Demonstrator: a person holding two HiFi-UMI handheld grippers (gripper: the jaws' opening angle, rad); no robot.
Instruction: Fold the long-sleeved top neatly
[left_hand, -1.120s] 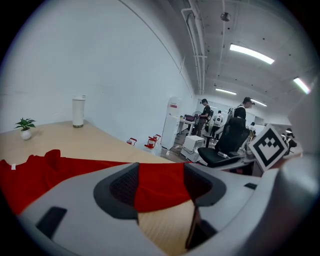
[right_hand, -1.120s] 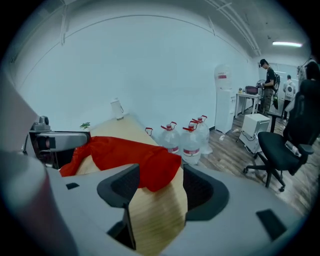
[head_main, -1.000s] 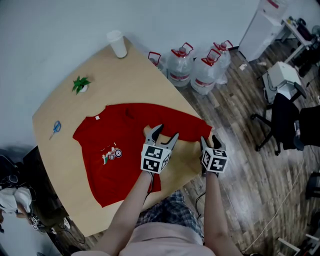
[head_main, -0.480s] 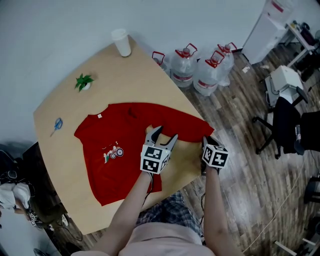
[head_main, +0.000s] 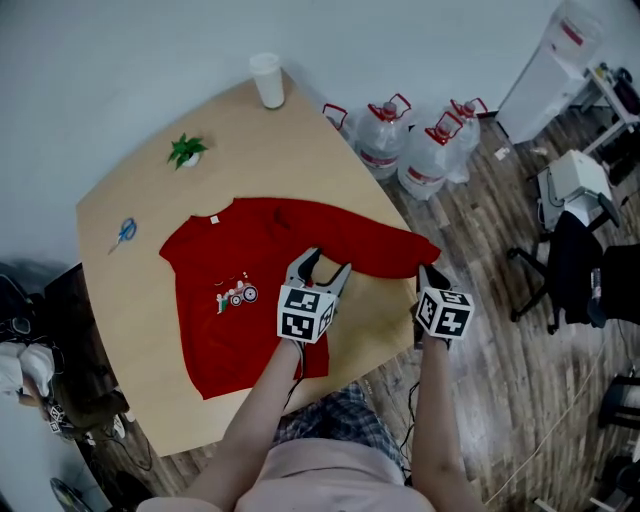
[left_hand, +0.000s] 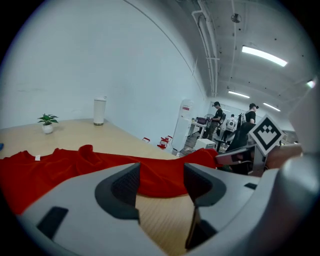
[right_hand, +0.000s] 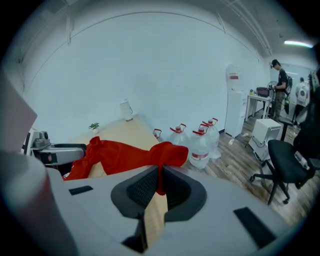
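Where right gripper (right_hand: 160, 175) pinches red sleeve (right_hand: 125, 155), end hidden between fingers (right_hand: 142, 190)

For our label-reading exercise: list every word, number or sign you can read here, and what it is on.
No text is readable.
Print on the red top: too small.
Labels on the water jugs: blurred.
Sticker on the water dispenser: blurred.
Patterns on the marker cubes: no letters.

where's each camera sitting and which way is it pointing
Head view: on the person's head, looking steeply down at the table and red top; both forearms show.
Left gripper view: rides the left tongs, open, facing across the red top.
Right gripper view: rides the right tongs, shut on the sleeve, facing the water bottles.
Shared: all three show the red top.
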